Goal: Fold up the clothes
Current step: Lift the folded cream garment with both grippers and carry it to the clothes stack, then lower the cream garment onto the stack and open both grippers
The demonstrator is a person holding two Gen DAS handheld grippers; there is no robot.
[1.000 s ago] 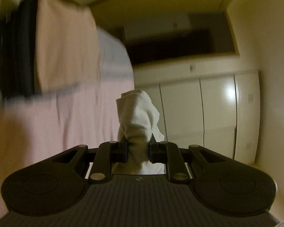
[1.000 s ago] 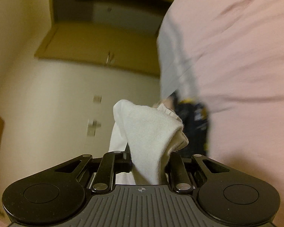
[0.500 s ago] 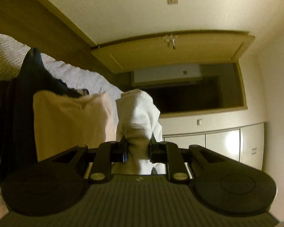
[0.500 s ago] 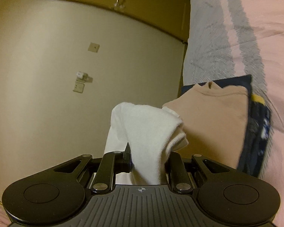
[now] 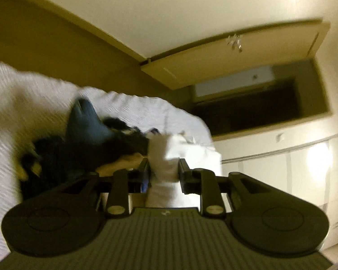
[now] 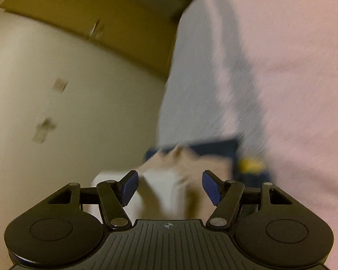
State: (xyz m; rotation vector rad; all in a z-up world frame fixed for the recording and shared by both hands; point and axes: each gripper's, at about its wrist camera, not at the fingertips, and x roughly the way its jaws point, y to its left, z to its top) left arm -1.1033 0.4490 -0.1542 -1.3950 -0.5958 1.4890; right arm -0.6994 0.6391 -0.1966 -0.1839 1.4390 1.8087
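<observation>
**Right gripper lets go of the white garment; left one keeps its pinch**

Half a second ago both grippers were pinching the white garment. Now the right gripper (image 6: 169, 187) is standing with its blue-padded fingers (image 6: 129, 187) spread wide, and the white garment (image 6: 160, 193) is lying loose beyond them, touching neither pad as far as the blur allows. The left gripper (image 5: 163, 171) is still pressing its fingers together on the white garment (image 5: 163, 159), which is filling the narrow gap between them.

The views are also shifting. In the left wrist view, the tan garment (image 5: 124, 163) that stood tall beside the gripper is now showing only as a low sliver just left of the fingers, under a dark pile of clothes (image 5: 78, 148) on the white bedspread (image 5: 15, 94). In the right wrist view the tan garment (image 6: 205, 168) is sitting just behind the white one, on a navy piece (image 6: 214, 146), with the pink sheet (image 6: 293, 67) filling the right side.

Both grippers are pointing low along the bed, the left one aiming toward the wooden door (image 5: 236, 54) and the right one toward a cream wall (image 6: 78, 112). Both frames are smeared by motion.
</observation>
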